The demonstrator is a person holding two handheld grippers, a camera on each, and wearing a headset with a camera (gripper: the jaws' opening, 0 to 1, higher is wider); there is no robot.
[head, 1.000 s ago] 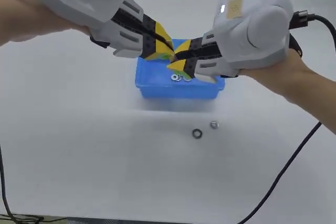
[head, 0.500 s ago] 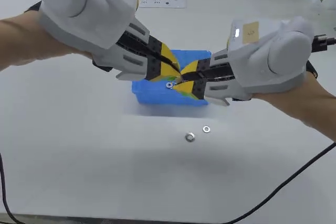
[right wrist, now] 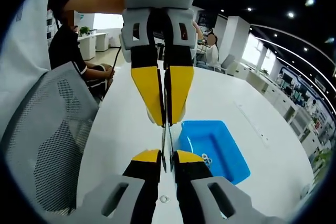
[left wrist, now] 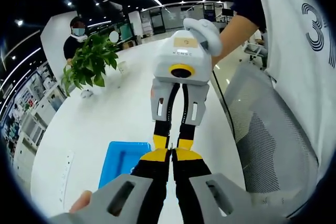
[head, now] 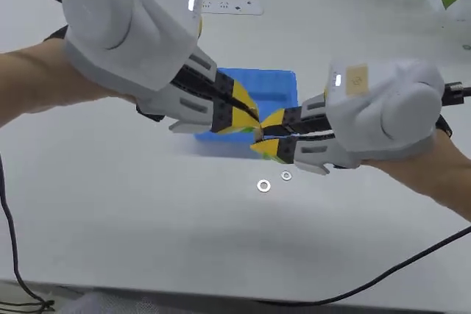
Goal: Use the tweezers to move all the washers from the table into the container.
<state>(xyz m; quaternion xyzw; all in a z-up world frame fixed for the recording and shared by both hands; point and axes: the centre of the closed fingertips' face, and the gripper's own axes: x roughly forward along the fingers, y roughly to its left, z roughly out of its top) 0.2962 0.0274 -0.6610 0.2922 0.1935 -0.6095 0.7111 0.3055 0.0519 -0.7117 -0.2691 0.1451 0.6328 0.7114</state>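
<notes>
Your tweezers (right wrist: 165, 153) lie in line with both grippers. Their long axis runs straight from the jaws of the left gripper (head: 250, 119) to the jaws of the right gripper (head: 266, 141), roughly level, above the near rim of the container (head: 274, 86). In the right gripper view they show as two thin grey blades with a narrow slit between them. The blades seem to draw together toward your right gripper, but I cannot tell for certain which end is the tip. Both pairs of jaws are drawn almost closed, with their yellow pads nose to nose. Each pair pinches one end of the tweezers. Whether the blades hold anything cannot be told.

The container is blue and open-topped, and a few washers (right wrist: 206, 159) lie flat on its floor near one wall. Two more lie flat on the table (head: 132, 218) just on your side of the container, one (head: 263, 186) close beside the other (head: 286, 176) but not touching.

Your shirt (left wrist: 286, 35) reads "Mers" with a large "3" beneath it. A small label (left wrist: 185, 40) sits on the right gripper's white body, and its print is too small to read. A power strip (head: 228, 6) lies beyond the container, and a plant (left wrist: 89, 64) stands well beyond that.
</notes>
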